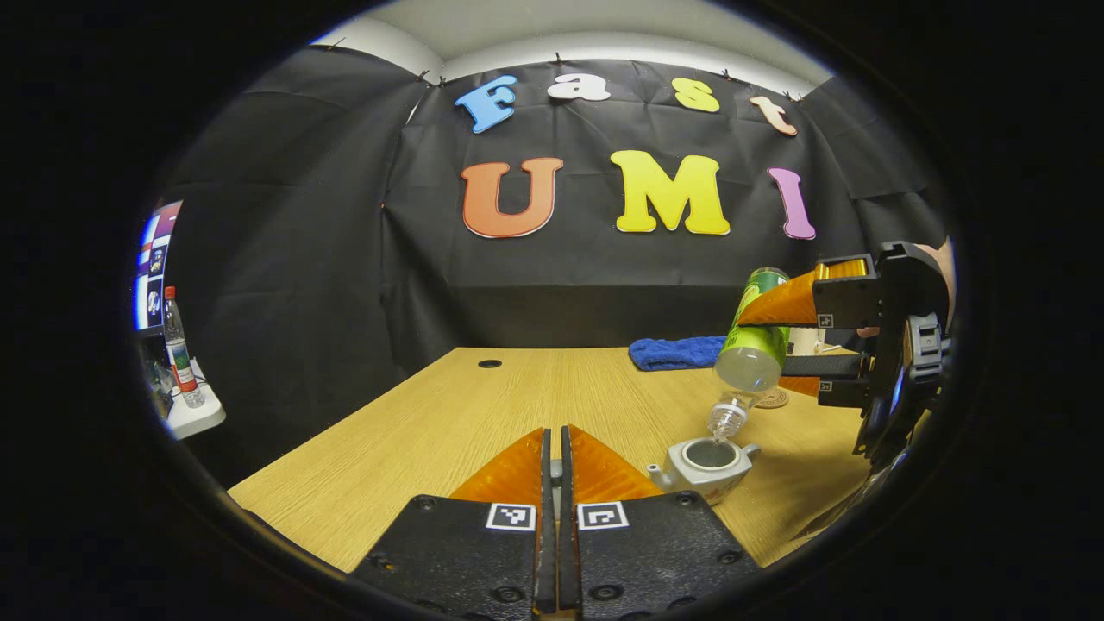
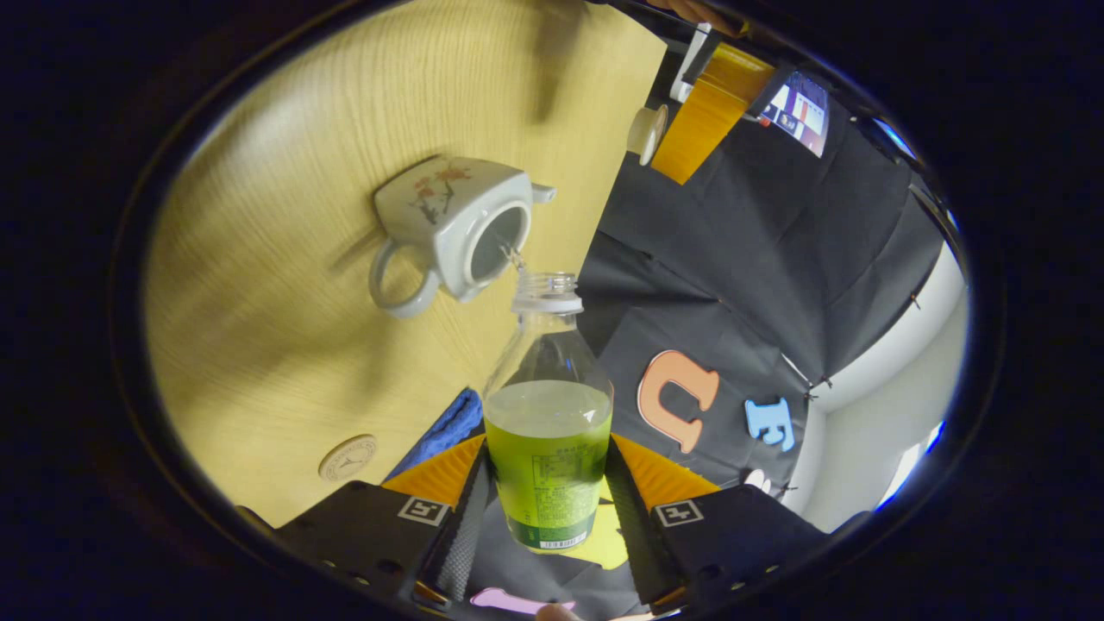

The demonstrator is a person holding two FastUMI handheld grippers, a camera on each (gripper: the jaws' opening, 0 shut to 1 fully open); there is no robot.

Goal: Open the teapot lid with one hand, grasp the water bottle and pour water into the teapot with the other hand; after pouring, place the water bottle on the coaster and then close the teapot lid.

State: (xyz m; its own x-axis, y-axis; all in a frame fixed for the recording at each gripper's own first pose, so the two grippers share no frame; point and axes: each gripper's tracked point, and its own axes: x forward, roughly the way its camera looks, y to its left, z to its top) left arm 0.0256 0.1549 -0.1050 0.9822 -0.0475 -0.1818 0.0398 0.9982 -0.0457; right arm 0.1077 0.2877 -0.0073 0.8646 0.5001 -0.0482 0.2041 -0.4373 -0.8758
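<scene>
My left gripper (image 1: 555, 466) is pinched on the lid (image 2: 645, 131), held left of the teapot (image 1: 709, 464) over bare table (image 1: 448, 414). My right gripper (image 2: 545, 483) clamps the water bottle (image 2: 547, 448), tipped mouth-down over the open teapot; I judge pouring underway. The coaster (image 1: 773, 398) waits just behind, unobstructed; then the lid goes back.

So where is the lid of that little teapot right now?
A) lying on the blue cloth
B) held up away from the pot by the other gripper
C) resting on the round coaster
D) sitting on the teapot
B: the teapot stands open under the tilted water bottle, while the lid sits at the tip of the left gripper, up off the table.
</scene>
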